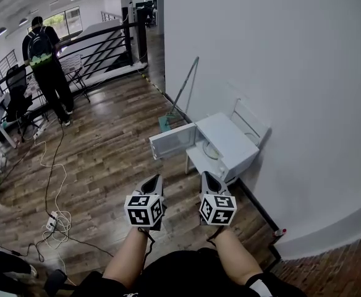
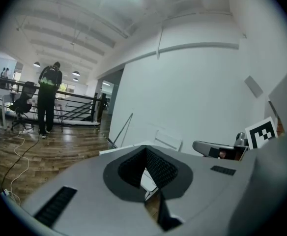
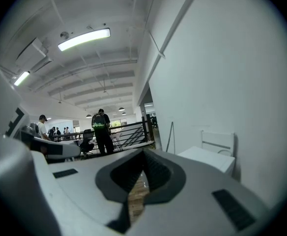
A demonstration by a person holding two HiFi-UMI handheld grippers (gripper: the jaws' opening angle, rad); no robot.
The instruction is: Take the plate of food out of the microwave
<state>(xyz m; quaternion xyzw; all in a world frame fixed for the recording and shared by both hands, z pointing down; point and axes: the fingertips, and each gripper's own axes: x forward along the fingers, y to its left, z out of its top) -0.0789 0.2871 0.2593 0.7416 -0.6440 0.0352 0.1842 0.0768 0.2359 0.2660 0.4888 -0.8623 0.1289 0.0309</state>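
Approach step, nothing grasped yet. Left gripper [image 1: 155, 179] and right gripper [image 1: 206, 176] both closed, empty. Microwave [image 1: 231, 142] far ahead by wall, door [image 1: 171, 141] open leftward; plate inside not clearly seen. Next: step closer, open jaws, reach in.

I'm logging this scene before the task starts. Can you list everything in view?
microwave: one, white, on the floor side of the white wall ahead, door swung open to the left
chair: one, white, against the wall behind the microwave
mop: one, leaning on the wall left of the microwave
person: one, dark clothes and backpack, standing at the railing, far left
railing: one, black, along the far edge of the wood floor
office chair: one, black, left of the person
cables: several, white and black, on the floor at left
power strip: one, white, among the cables
left gripper: one, grey, shut, empty
right gripper: one, grey, shut, empty
forearms: two, bare, bottom of the head view
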